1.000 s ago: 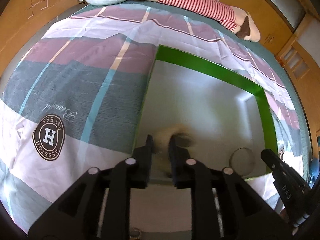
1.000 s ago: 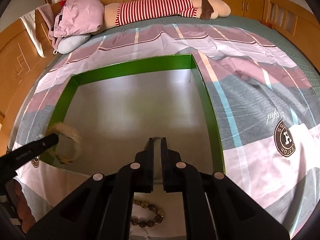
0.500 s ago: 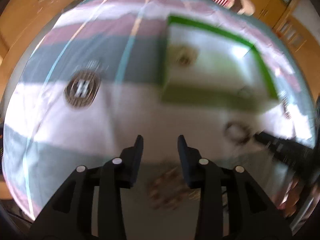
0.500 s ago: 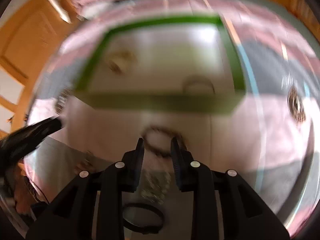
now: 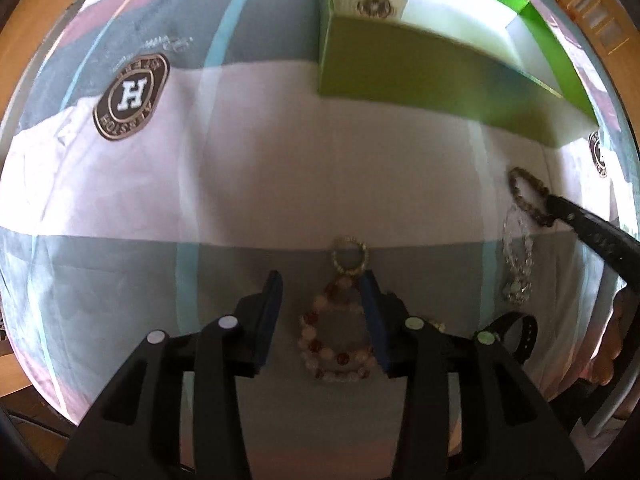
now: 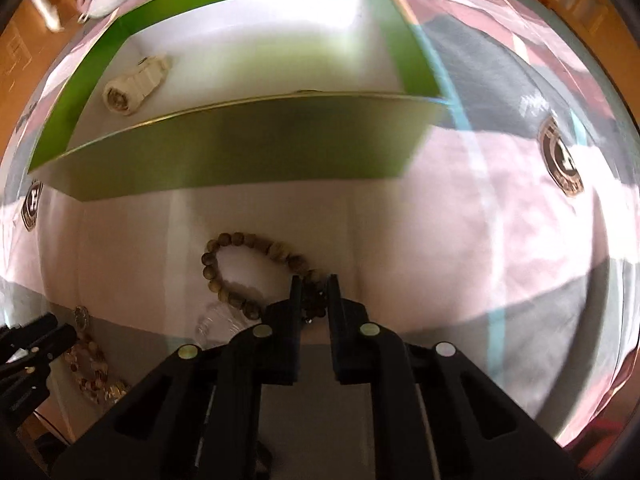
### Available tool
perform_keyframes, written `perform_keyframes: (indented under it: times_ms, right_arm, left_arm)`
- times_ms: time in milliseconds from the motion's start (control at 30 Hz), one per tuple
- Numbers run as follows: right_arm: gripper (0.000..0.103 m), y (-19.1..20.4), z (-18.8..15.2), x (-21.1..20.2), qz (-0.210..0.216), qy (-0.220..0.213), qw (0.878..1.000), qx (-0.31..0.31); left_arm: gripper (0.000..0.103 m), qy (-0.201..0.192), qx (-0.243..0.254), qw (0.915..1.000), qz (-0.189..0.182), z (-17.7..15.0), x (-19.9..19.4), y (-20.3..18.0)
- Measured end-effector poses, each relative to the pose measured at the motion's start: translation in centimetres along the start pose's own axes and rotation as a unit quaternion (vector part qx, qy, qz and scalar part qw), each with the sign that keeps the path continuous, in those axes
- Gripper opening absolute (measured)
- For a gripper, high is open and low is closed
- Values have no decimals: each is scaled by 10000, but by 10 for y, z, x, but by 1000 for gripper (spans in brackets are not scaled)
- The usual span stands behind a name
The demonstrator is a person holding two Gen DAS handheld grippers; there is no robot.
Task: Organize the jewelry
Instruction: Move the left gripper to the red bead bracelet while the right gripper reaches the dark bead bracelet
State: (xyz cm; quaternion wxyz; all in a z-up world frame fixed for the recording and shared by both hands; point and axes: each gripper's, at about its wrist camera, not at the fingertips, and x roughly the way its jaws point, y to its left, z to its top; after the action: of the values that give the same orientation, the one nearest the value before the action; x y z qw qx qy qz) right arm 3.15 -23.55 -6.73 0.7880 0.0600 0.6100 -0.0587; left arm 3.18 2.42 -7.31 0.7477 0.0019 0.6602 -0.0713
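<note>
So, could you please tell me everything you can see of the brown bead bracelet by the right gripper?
The brown bead bracelet is a loop of round, matte, wood-like beads in tan and olive brown, lying flat on the pale part of the bedspread, in front of the green box and apart from it. The loop is pulled into a long oval. Its near end sits between the fingers of the right gripper, whose jaws have just been closing and now pinch the beads. A clear bead bracelet lies right beside it.

We have left the green box [image 6: 240, 152]; our left tongs [image 5: 320, 292] opened over the pink bead bracelet [image 5: 336, 344], right tongs [image 6: 314, 296] closing on the brown bead bracelet [image 6: 248, 272].
</note>
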Motion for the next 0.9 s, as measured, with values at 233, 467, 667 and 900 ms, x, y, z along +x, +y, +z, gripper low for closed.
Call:
perform_keyframes:
  times_ms: [233,467,667,900]
  right_arm:
    - [31,-4,3,-10,428,-53,9990,102]
    - [32,8,-1,-3,369,-52,9992,-116]
    - [32,12,-1,-3,421,-106,9990,-51]
    - [34,4,-4,-1,405,-77,9991,21]
  left_arm:
    - [37,88,-84,9999,-32,4,10,1]
    - [7,-196,12,9994,-277,5,6,-7]
    - [7,-943,-187,9904,-998,13,-28,0]
    - [7,-1036,-44,9862,-1294,11,-25,-11]
